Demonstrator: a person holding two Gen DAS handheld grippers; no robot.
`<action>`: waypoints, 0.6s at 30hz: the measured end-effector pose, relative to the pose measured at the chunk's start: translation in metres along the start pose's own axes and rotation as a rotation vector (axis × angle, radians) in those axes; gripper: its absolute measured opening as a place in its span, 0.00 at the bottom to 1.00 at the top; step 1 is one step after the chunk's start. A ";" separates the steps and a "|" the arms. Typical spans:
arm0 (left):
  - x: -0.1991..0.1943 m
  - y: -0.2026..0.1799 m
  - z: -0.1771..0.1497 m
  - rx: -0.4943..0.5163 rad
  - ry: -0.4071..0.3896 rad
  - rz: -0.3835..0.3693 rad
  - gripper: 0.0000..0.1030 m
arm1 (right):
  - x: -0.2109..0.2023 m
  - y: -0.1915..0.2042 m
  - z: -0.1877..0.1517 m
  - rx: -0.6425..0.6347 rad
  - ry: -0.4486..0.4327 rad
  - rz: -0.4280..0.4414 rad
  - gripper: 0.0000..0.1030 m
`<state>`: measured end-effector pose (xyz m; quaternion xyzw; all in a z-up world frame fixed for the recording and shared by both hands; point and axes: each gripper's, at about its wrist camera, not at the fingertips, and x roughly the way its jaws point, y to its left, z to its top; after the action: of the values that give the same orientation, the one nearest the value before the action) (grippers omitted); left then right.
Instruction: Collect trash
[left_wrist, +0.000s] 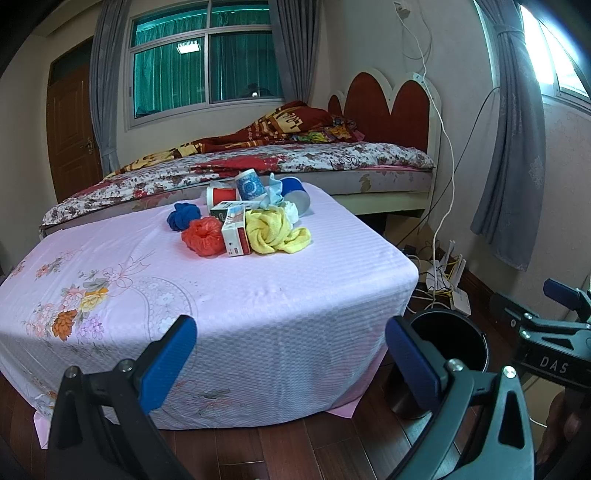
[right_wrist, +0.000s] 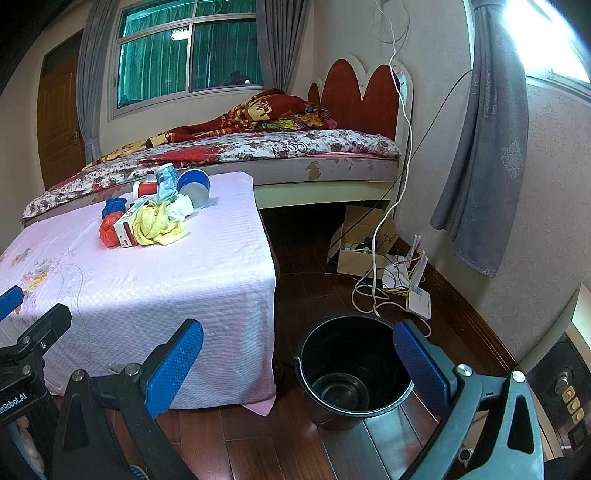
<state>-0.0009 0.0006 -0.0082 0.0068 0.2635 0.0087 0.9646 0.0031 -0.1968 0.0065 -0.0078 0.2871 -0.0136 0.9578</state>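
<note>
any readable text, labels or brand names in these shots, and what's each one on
"DAS" – on the right gripper, its black body, in the left wrist view.
"nRobot.AI" – on the left gripper, start cut off by the frame edge.
Print on the white and red box and the cups: too small to read.

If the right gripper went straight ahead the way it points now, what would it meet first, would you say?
Probably nothing on the table: the open right gripper points past the table's right edge, over the black bucket on the floor. Further on lies bare floor, then the bed. Depth is unclear.

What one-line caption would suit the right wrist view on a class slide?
Open right gripper poised above an empty black bucket beside a pink-covered table piled with trash.
</note>
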 end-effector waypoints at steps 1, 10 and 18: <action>0.000 0.000 0.000 0.000 -0.002 0.001 0.99 | 0.000 0.000 0.000 0.000 0.000 0.000 1.00; 0.000 0.000 0.000 0.000 -0.001 0.000 0.99 | 0.000 0.000 0.000 0.000 0.000 0.000 1.00; 0.000 -0.001 0.000 0.000 -0.002 0.003 0.99 | 0.000 0.001 0.000 -0.001 0.000 0.000 1.00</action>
<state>-0.0014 -0.0002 -0.0081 0.0073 0.2627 0.0099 0.9648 0.0032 -0.1958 0.0070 -0.0085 0.2871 -0.0136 0.9578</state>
